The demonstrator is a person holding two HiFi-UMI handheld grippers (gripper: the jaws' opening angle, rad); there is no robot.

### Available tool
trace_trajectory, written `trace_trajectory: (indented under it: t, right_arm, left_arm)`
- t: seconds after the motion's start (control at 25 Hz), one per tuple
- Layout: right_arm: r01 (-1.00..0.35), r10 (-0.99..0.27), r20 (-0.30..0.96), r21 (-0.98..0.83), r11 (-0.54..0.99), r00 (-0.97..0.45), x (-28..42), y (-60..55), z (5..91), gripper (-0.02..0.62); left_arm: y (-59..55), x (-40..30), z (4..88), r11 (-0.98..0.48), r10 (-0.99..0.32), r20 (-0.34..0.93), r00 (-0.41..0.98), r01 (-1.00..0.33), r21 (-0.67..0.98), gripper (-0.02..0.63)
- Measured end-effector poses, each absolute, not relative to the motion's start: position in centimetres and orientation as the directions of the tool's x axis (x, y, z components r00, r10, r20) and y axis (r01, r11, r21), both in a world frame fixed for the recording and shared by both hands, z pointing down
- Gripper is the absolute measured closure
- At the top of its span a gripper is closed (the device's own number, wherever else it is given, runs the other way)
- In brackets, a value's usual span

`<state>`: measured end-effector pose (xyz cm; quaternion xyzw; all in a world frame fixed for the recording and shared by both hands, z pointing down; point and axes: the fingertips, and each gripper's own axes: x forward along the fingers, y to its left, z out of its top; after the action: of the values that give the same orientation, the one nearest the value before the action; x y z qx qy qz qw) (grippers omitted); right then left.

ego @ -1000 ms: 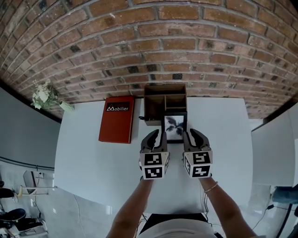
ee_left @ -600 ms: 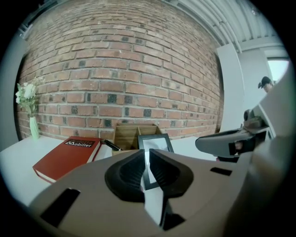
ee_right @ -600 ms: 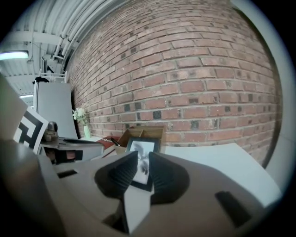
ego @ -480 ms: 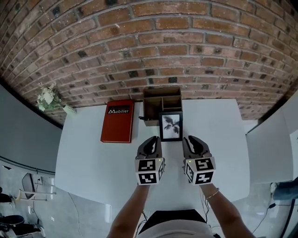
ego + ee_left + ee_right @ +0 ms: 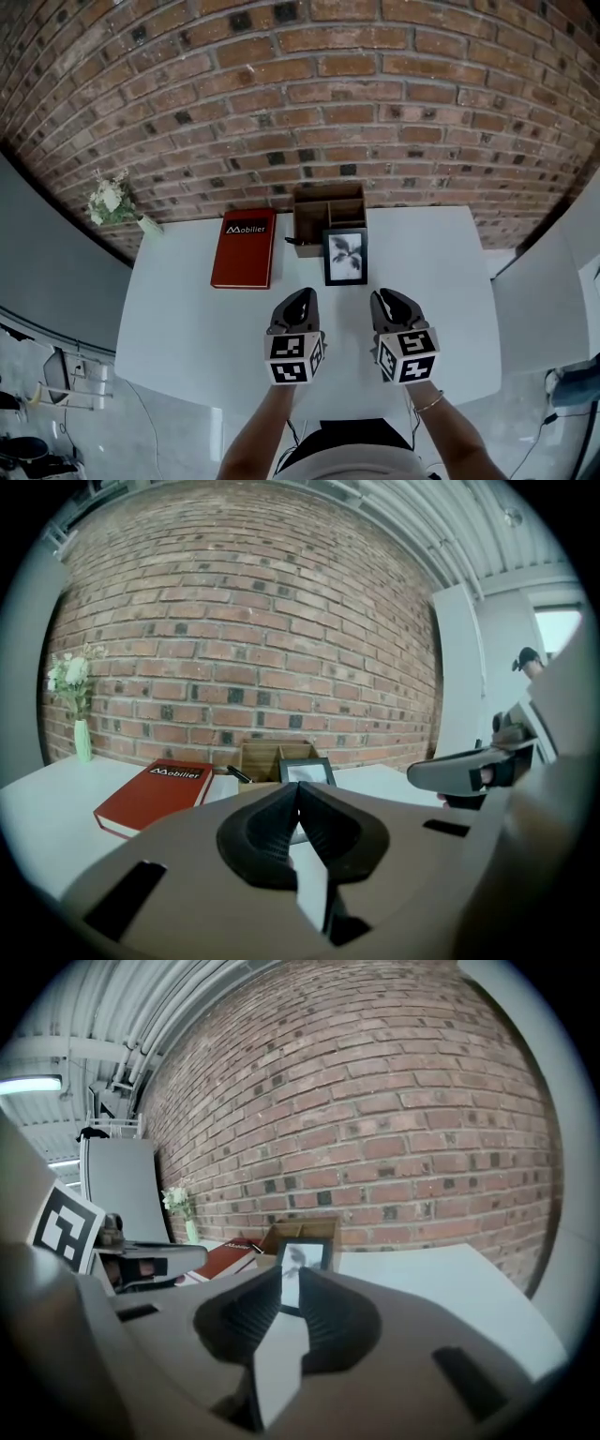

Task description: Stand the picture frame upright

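The black picture frame [image 5: 345,256] with a leaf print stands upright on the white table [image 5: 187,319], just in front of the wooden organiser box [image 5: 328,204]. It also shows in the left gripper view [image 5: 307,772] and the right gripper view [image 5: 309,1252]. Both grippers hang over the table nearer the person, well short of the frame and apart from it. My left gripper [image 5: 302,298] [image 5: 297,789] is shut with nothing in it. My right gripper [image 5: 390,300] [image 5: 289,1272] has just been closing; a narrow gap remains between its pads, with nothing between them.
A red book [image 5: 243,253] lies left of the box. A small vase of white flowers [image 5: 114,202] stands at the table's far left corner. A brick wall [image 5: 309,94] runs behind the table. A pen [image 5: 236,774] sticks out at the box's left side.
Both grippers have drawn back from the sides of the frame toward the person and risen a little. The left jaws have closed fully, the right ones narrowed. The frame stays upright.
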<state>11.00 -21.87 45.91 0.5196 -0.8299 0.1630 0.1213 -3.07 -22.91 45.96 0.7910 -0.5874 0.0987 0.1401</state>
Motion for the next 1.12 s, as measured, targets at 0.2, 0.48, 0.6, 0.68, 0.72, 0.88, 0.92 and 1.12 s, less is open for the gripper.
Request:
trace_trajectory:
  t: [0.2, 0.48, 0.6, 0.68, 0.72, 0.88, 0.92, 1.12]
  right_arm:
    - [-0.893, -0.821, 0.352, -0.164, 0.419, -0.449, 10.8, -20.1, 45.1, 0.557]
    - [-0.897, -0.837, 0.323, -0.159, 0.413, -0.443, 11.8, -18.0, 43.6, 0.592]
    - [-0.895, -0.837, 0.317, -0.151, 0.419, -0.445, 12.0, -17.1, 43.4, 0.592]
    - [-0.894, -0.837, 0.315, -0.149, 0.422, -0.447, 12.2, -16.7, 43.3, 0.592]
    - [-0.894, -0.836, 0.317, -0.148, 0.423, -0.448, 12.2, -16.5, 43.2, 0.593]
    - [-0.889, -0.828, 0.324, -0.144, 0.435, -0.458, 12.2, -15.5, 43.0, 0.594]
    - [-0.887, -0.826, 0.324, -0.144, 0.438, -0.461, 12.1, -15.2, 43.0, 0.594]
    - [-0.883, -0.822, 0.323, -0.148, 0.445, -0.469, 11.6, -14.4, 42.7, 0.594]
  left_arm:
    - [-21.2, -3.9, 44.8, -0.266, -0.912, 0.292, 0.288, -0.957, 0.115, 0.612]
    - [-18.5, -4.7, 44.2, -0.257, -0.918, 0.278, 0.283, -0.958, 0.129, 0.612]
    - [-17.5, -4.9, 44.1, -0.254, -0.921, 0.271, 0.280, -0.959, 0.129, 0.613]
    - [-16.9, -5.0, 43.9, -0.256, -0.921, 0.267, 0.283, -0.958, 0.131, 0.614]
    - [-16.6, -5.0, 43.8, -0.257, -0.921, 0.267, 0.285, -0.957, 0.133, 0.614]
    - [-15.4, -5.5, 43.2, -0.253, -0.923, 0.263, 0.280, -0.958, 0.131, 0.614]
    - [-15.2, -5.6, 43.0, -0.251, -0.924, 0.261, 0.278, -0.959, 0.132, 0.614]
    - [-14.2, -6.7, 42.5, -0.238, -0.929, 0.255, 0.267, -0.961, 0.138, 0.614]
